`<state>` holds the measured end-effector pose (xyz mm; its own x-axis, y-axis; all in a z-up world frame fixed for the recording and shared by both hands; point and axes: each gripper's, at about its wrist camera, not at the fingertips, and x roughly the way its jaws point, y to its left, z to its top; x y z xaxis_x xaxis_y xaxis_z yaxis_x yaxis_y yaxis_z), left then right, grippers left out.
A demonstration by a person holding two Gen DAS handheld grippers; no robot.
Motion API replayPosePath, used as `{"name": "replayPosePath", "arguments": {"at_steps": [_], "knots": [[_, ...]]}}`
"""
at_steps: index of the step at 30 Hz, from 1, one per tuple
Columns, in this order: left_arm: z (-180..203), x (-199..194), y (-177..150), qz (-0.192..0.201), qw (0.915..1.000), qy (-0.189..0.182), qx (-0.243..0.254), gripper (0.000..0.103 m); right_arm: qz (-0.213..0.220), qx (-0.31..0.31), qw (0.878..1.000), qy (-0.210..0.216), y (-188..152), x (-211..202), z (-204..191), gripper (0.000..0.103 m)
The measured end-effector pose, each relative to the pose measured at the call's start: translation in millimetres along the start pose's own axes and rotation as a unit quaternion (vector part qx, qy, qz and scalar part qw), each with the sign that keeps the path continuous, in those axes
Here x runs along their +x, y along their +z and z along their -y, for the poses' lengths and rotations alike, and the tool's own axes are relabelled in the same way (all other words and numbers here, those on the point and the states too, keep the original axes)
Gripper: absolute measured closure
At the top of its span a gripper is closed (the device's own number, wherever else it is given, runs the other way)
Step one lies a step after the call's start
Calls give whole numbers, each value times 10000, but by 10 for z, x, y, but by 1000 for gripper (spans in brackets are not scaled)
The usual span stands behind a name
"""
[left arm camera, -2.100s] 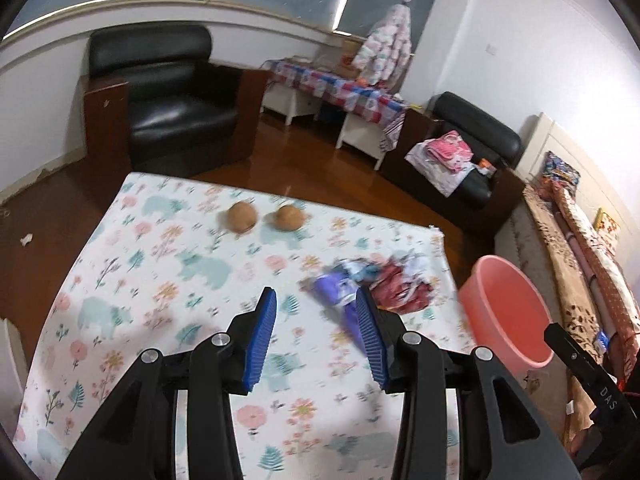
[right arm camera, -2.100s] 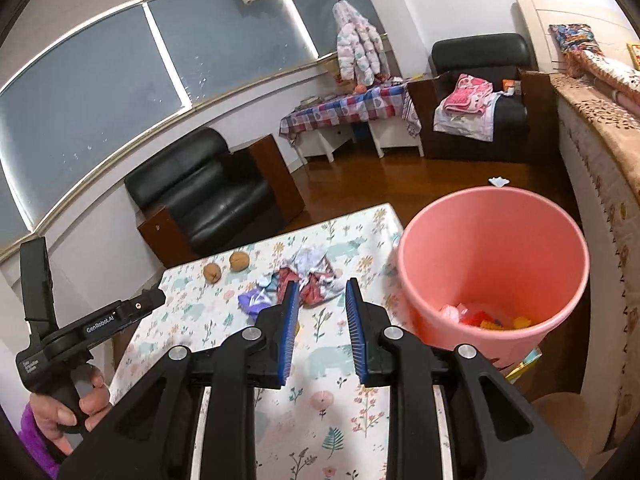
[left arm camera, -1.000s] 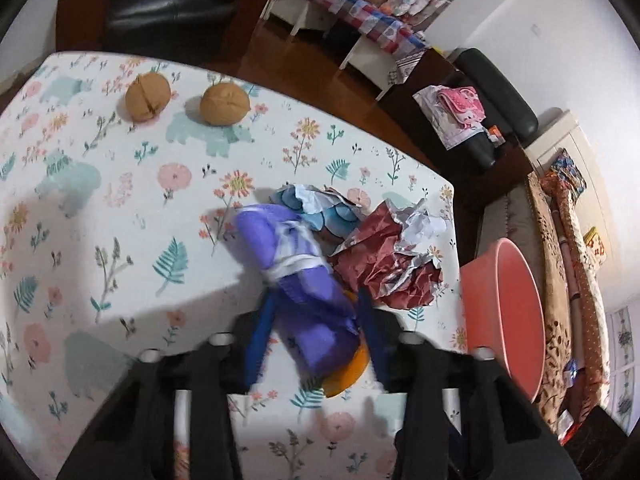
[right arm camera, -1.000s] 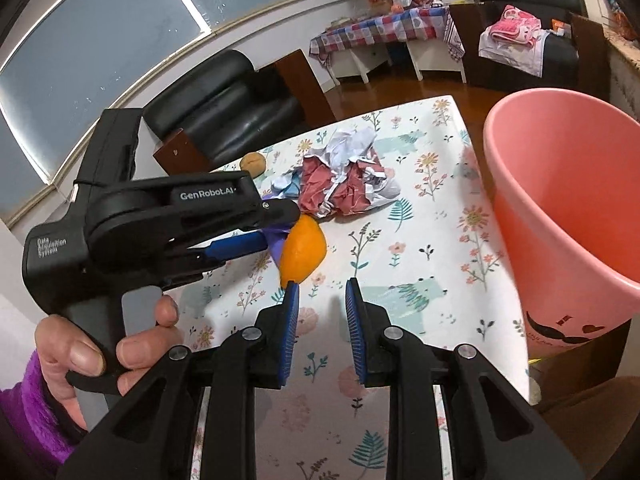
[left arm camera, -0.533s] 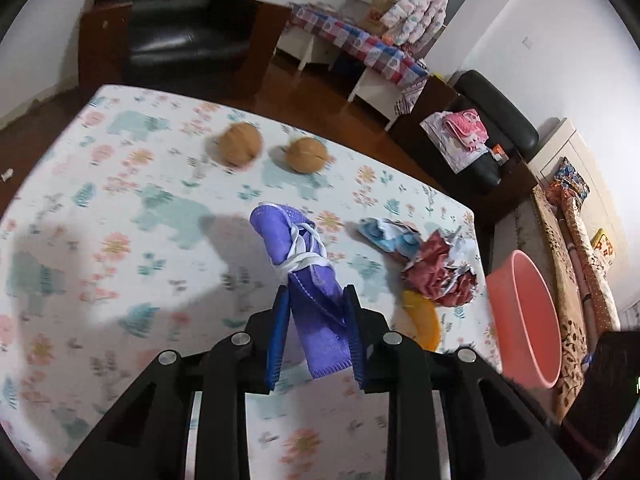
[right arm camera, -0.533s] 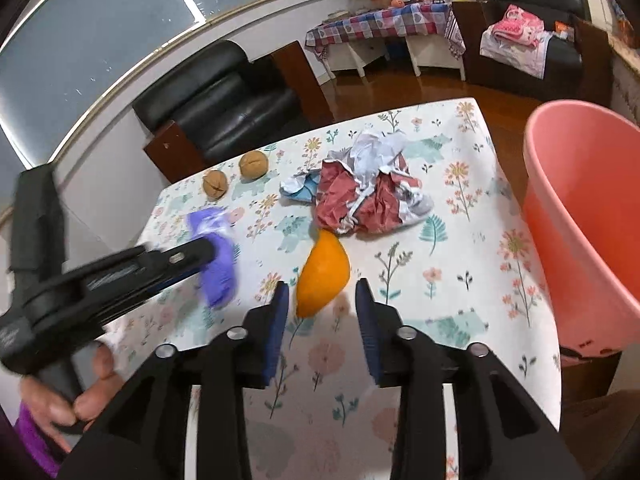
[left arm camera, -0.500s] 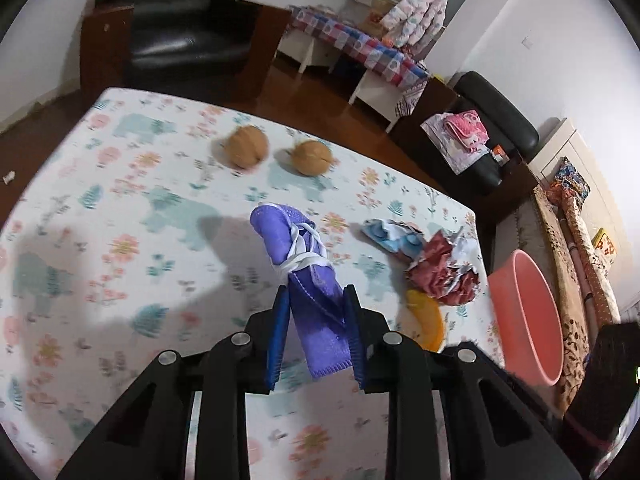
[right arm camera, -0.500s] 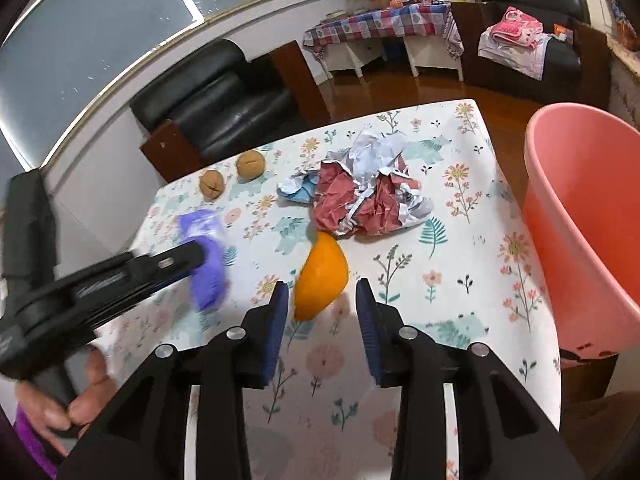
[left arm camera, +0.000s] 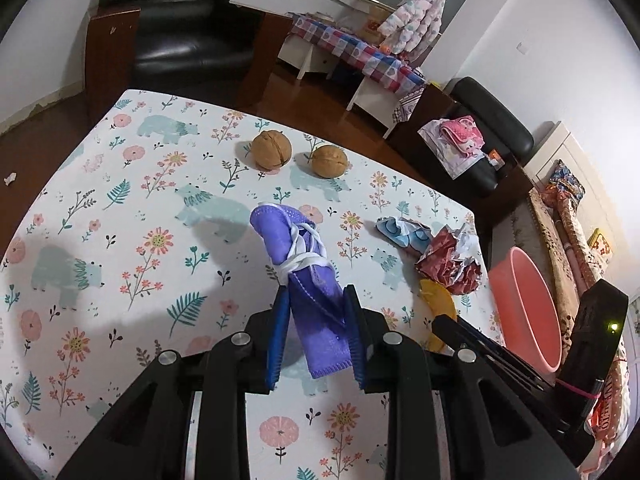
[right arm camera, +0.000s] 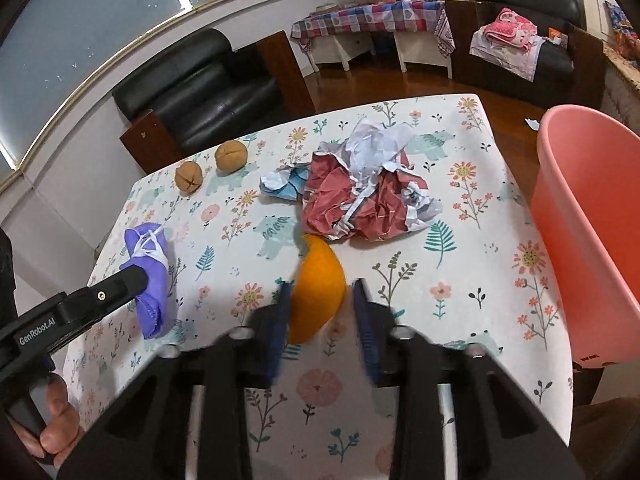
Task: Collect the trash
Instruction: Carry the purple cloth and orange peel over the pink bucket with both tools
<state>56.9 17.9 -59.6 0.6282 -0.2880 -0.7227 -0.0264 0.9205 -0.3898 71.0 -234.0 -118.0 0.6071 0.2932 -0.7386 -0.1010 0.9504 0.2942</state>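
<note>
Left wrist: left gripper (left arm camera: 316,336) clamped on the purple mask (left arm camera: 298,256), lifted above the table (left arm camera: 80,208) — probably for carrying to the pink bin (left arm camera: 524,308) off its edge.

Right wrist: right gripper (right arm camera: 320,320) open, straddling the orange peel (right arm camera: 318,280) beside the bin (right arm camera: 588,232) — seemingly ready to pinch; crumpled paper (right arm camera: 364,196) farther off.

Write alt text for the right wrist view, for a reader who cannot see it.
The open right gripper straddles an orange peel on a floral tablecloth. Behind it lie crumpled paper and two walnuts; a pink bin stands at right, and the left gripper holds a purple mask.
</note>
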Motion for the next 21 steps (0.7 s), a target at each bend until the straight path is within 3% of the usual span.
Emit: {"name": "replayPosePath", "arguments": {"at_steps": [4, 21], "knots": [[22, -50, -13, 35, 10000, -25, 20, 77, -30, -114, 9999, 81, -49, -73, -13, 87], [305, -367, -85, 345, 9986, -91, 385, 77, 512, -122, 9976, 446, -95, -676, -14, 87]]}}
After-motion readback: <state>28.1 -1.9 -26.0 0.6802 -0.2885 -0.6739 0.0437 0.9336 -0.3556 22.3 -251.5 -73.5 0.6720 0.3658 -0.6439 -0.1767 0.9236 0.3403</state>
